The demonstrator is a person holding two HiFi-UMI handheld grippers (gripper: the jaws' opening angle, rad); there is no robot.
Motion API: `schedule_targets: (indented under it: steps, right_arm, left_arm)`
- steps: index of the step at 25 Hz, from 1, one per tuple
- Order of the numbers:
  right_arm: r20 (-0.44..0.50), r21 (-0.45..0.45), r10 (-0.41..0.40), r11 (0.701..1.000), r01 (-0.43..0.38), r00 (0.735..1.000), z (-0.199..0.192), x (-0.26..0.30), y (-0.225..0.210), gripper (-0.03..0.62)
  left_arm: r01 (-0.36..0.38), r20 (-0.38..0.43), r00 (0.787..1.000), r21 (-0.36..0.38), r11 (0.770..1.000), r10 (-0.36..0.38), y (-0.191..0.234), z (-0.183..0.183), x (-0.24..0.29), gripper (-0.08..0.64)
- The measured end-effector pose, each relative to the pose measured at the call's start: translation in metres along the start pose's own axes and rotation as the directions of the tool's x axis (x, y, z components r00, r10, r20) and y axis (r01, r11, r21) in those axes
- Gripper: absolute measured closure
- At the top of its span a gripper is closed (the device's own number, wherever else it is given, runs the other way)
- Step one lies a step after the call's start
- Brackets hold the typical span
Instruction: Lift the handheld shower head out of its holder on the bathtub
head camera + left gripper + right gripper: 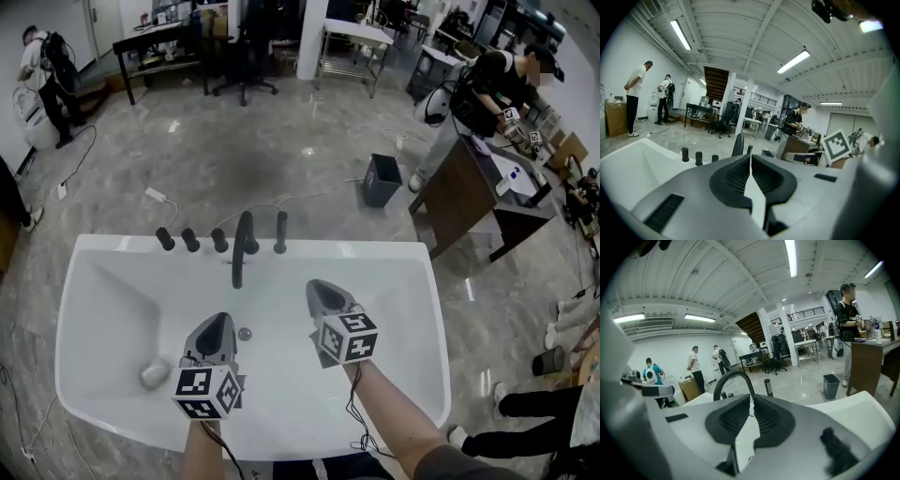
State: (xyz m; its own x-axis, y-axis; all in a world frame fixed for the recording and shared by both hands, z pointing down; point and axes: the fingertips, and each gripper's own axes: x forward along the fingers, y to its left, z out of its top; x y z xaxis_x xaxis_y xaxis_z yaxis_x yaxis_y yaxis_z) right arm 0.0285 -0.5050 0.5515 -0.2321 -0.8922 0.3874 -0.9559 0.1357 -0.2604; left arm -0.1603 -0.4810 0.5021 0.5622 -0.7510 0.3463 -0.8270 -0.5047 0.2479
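Observation:
The handheld shower head [280, 232] is a slim black stick standing upright in its holder on the far rim of the white bathtub [412, 281], just right of the curved black spout [243, 246]. It also shows in the left gripper view [749, 149] and in the right gripper view [768, 386]. Both grippers hover over the tub's inside, short of the rim and pointing toward the fittings. My left gripper [217, 328] [750, 157] is shut and empty. My right gripper [323, 292] [752, 397] sits nearer the shower head, also shut with nothing in it.
Three black knobs [190, 240] line the rim left of the spout. A drain [245, 333] and a grey round object [154, 373] lie in the tub. Beyond are a dark bin [381, 180], a floor cable, a brown desk [469, 192] and several people.

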Motion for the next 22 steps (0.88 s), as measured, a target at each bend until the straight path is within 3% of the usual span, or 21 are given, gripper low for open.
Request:
schedule_targets:
  steps: [5,12,22]
  right_arm:
    - [0.007,-0.027,0.011,1.0,-0.011,1.0,0.005,0.032,-0.007,0.565]
    - [-0.007,-0.049,0.015,0.999,-0.016,1.0,-0.007,0.075,-0.015,0.56]
    - [-0.043,-0.061,0.0,0.998,-0.003,0.999,-0.022,0.144,-0.036,0.398]
  left_arm:
    - [-0.041,0.0,0.999,-0.015,0.999,0.041,0.016,-0.001,0.031,0.538]
    - [-0.044,-0.017,0.999,-0.009,0.999,0.043,0.022,-0.013,0.063,0.538]
    - [-0.044,-0.04,0.998,0.025,0.999,0.045,0.033,-0.025,0.086,0.538]
